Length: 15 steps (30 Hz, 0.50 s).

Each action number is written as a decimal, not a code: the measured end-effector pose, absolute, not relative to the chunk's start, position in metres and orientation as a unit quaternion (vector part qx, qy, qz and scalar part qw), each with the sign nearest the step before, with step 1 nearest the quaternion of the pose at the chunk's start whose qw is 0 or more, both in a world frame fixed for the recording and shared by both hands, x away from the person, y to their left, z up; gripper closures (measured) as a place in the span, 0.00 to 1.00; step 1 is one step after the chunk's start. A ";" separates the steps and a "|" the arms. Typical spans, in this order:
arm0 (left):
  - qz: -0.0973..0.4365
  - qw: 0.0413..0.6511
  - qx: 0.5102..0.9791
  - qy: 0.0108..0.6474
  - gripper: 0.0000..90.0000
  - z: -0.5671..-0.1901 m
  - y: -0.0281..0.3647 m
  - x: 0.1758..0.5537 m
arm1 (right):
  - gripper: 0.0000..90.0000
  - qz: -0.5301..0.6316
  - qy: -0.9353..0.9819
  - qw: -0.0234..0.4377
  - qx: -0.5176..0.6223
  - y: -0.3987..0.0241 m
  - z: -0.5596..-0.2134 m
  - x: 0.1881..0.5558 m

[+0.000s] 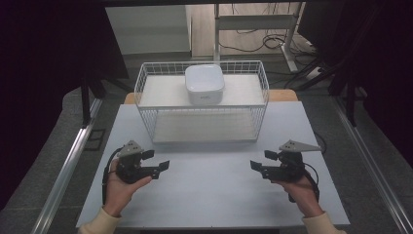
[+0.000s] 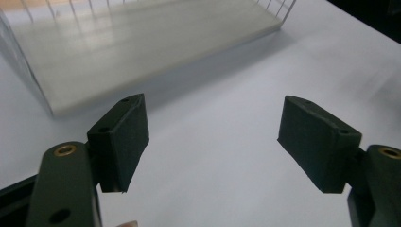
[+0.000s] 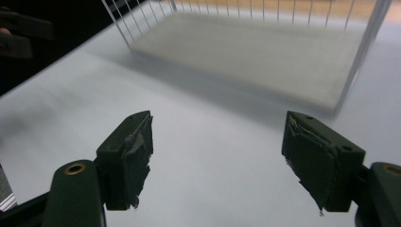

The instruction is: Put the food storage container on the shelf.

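Observation:
A white wire rack (image 1: 146, 105) with two shelves stands at the back middle of the table. On its upper shelf sits a white square box with rounded corners (image 1: 204, 83). My left gripper (image 1: 159, 161) is held over the table's front left, open, jaws empty and pointing right. My right gripper (image 1: 260, 161) is at the front right, open and empty, pointing left. In the left gripper view my left gripper (image 2: 213, 137) faces bare table with the rack's lower shelf (image 2: 142, 42) beyond. In the right gripper view my right gripper (image 3: 215, 151) faces the lower shelf (image 3: 246, 52).
The pale table (image 1: 209, 195) spreads between the two grippers. A metal rail (image 1: 68, 165) runs along the left side and another rail (image 1: 370, 165) along the right. A desk frame and cables (image 1: 272, 39) stand on the floor behind the table.

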<state>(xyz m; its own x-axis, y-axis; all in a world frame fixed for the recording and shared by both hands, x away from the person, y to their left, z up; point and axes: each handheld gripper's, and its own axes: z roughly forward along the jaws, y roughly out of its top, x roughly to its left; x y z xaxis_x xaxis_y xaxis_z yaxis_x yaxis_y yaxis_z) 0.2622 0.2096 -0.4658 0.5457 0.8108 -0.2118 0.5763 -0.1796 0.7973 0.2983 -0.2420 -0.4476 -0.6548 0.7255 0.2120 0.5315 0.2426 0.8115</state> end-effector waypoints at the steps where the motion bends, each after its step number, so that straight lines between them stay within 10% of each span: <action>1: 0.129 0.444 0.757 0.462 0.28 -0.470 0.210 0.261 | 0.28 0.460 0.782 0.099 0.408 -0.243 -0.455 0.297; 15: 0.121 0.427 0.756 0.481 0.29 -0.494 0.219 0.259 | 0.29 0.418 0.797 0.126 0.417 -0.245 -0.491 0.289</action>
<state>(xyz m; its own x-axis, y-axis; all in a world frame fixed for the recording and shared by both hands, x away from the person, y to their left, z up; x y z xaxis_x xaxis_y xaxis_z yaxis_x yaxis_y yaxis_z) 0.2588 0.2185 -0.4942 0.5085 0.8305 -0.2276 0.6235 -0.1728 0.7625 0.2893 -0.2450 -0.4906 -0.6201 0.7702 0.1491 0.5600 0.3015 0.7716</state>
